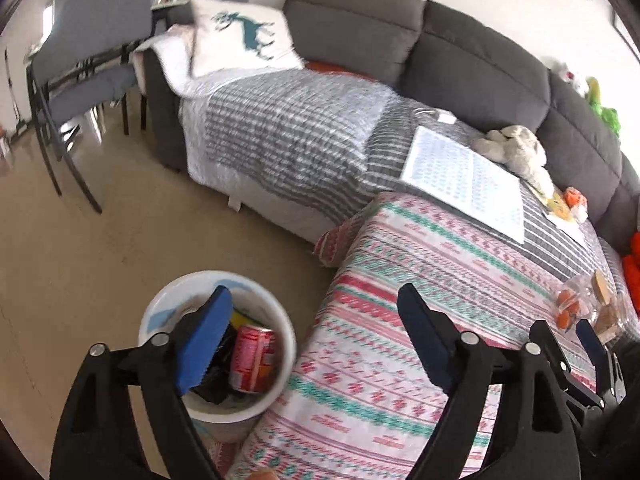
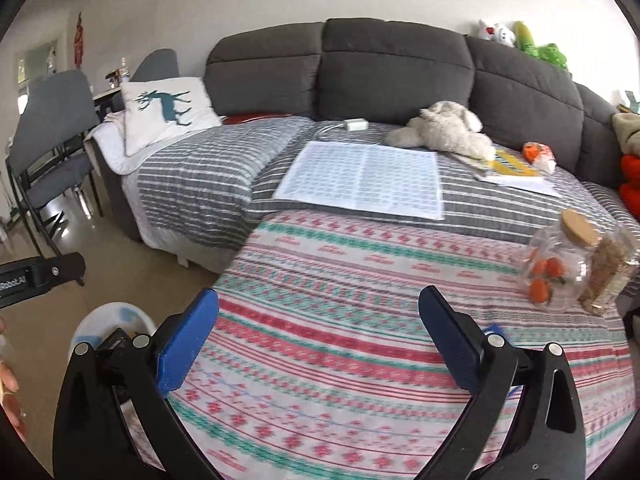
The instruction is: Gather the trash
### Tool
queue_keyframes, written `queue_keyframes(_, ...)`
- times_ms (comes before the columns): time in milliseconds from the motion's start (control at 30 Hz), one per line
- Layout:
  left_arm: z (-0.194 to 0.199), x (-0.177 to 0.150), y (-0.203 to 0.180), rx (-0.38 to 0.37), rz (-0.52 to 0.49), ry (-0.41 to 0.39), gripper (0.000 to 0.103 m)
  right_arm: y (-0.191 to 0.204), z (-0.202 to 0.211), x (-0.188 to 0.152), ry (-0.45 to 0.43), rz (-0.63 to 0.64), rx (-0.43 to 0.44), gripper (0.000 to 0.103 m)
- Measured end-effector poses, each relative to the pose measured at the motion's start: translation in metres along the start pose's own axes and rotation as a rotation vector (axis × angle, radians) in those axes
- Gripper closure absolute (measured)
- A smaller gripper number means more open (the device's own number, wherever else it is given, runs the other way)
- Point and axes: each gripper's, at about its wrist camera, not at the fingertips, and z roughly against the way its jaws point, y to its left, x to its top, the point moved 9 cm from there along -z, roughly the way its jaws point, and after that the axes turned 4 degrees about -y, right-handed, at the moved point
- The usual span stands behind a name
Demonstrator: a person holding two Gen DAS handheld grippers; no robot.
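A long grey sofa (image 2: 396, 64) fills the wall, its seat spread with a striped grey blanket (image 2: 200, 184) and, nearer, a pink-and-green patterned quilt (image 2: 340, 320). On the floor just beside the quilt's edge stands a white bin (image 1: 276, 320), placed where both hands can reach it; a red can (image 1: 254, 360) and some dark rubbish already lie inside.

The left gripper (image 1: 312, 336) hangs partly over the bin's rim, its blue pads spread wide with nothing between them. The right gripper (image 2: 320, 336) hovers over the quilt, also fully apart and empty, pointed toward the sofa seat.

Farther back lie an open booklet (image 2: 364, 180), a plush toy (image 2: 444, 130) and an orange-and-white wrapper (image 2: 538, 156) near the cushions, which looks to me the likeliest rubbish left. A clear jar (image 2: 560, 268) of small orange things lies tipped to the right.
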Motion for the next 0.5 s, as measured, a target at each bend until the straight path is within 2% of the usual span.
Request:
queue_keyframes(300,0.018,0.003,-0.074,-0.066,-0.039,-0.073,0.008,-0.082,0.018,-0.004,-0.012,0.004,-0.121,0.007)
queue_keyframes(500,0.044,0.007,-0.128,-0.031,-0.097,-0.227,0.007,-0.134,0.046,0.002,-0.089,-0.070,-0.210,0.007)
